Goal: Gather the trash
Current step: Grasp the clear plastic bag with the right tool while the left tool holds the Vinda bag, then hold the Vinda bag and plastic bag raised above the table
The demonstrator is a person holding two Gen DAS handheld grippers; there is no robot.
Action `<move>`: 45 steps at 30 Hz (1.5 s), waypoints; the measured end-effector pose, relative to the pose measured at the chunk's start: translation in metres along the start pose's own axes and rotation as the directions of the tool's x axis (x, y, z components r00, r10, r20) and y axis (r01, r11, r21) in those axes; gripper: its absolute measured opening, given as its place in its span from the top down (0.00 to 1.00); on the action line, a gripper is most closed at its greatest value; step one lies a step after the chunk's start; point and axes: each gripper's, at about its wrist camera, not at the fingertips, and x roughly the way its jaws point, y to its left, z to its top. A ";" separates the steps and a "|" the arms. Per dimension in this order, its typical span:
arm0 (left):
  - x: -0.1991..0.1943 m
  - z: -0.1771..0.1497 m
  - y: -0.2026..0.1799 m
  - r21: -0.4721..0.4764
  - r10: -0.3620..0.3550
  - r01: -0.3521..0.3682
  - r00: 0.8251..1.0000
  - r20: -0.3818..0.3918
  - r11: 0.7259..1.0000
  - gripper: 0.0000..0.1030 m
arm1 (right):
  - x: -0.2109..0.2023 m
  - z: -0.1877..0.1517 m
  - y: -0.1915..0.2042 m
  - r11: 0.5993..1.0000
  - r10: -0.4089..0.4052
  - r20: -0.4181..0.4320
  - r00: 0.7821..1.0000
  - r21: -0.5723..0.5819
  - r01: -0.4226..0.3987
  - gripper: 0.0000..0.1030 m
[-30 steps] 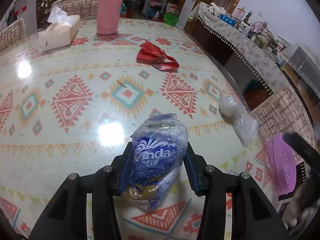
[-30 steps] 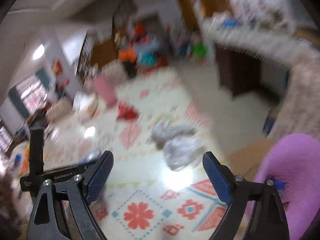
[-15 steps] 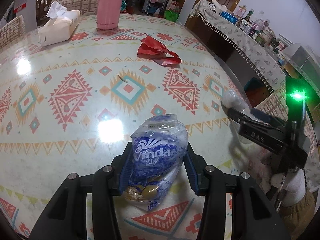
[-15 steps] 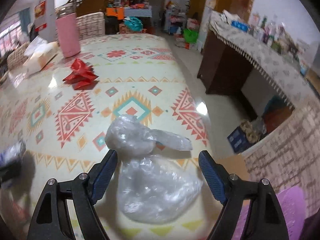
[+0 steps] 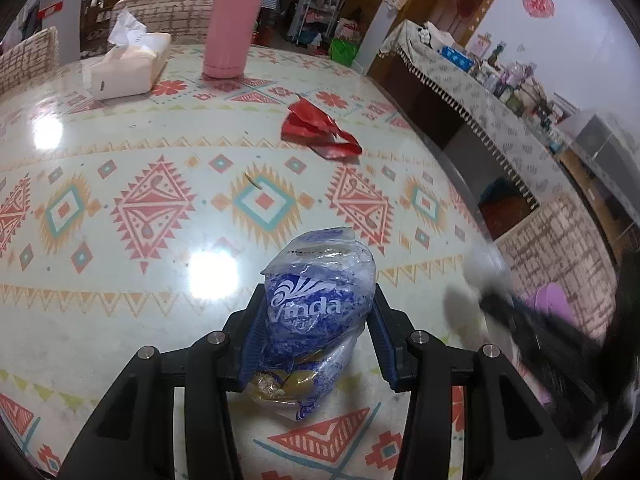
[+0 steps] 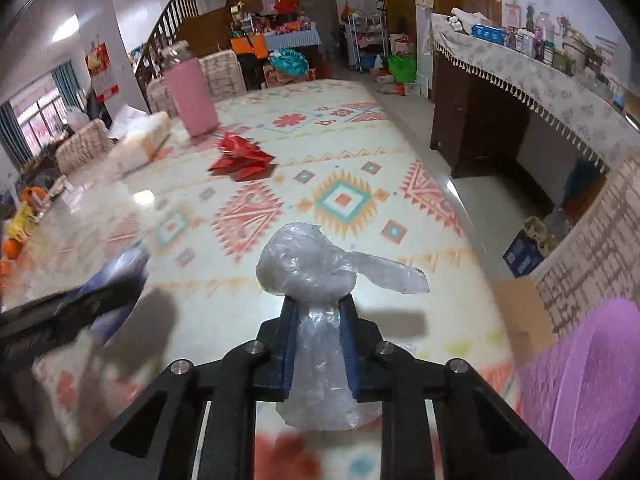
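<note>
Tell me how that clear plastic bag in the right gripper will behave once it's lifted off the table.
The clear plastic bag is probably floppy: it bunches where the right gripper pinches it, with a loose tail sticking out sideways. It looks very light, thin crumpled film with nothing visible inside. It may be slippery, so the part hanging below the fingers could sag or slide.

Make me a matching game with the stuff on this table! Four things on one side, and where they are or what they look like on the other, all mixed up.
Things:
1. blue Vinda wrapper
2. clear plastic bag
3. red wrapper
4. tall bottle

Descriptions:
A. pink, standing upright
B. lying loose on the table
C. pinched in the right gripper
D. clamped in the left gripper

Pairs: 1-D, 2-C, 3-B, 4-A
</note>
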 end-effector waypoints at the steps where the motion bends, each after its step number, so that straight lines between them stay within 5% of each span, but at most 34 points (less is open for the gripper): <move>1: -0.001 0.001 0.002 -0.010 -0.005 0.005 1.000 0.002 1.000 0.55 | -0.007 -0.006 0.001 1.000 0.010 0.003 1.000 0.010 -0.010 0.79; 12: -0.007 -0.003 -0.008 0.018 -0.006 0.006 1.000 0.024 1.000 0.55 | -0.065 -0.085 0.003 0.972 0.136 0.038 0.990 0.186 -0.141 0.79; 19: -0.010 -0.009 -0.022 0.071 0.028 -0.031 0.999 0.038 0.997 0.55 | -0.100 -0.118 -0.008 0.970 0.113 0.071 0.991 0.208 -0.126 0.79; 32: -0.103 -0.065 -0.034 0.118 0.016 -0.028 0.995 0.099 0.993 0.55 | -0.128 -0.143 -0.027 0.950 0.159 0.146 0.976 0.246 -0.191 0.79; 45: -0.130 -0.109 -0.048 0.160 0.190 -0.219 0.966 0.178 0.963 0.55 | -0.138 -0.154 -0.013 0.954 0.180 0.173 0.968 0.207 -0.215 0.79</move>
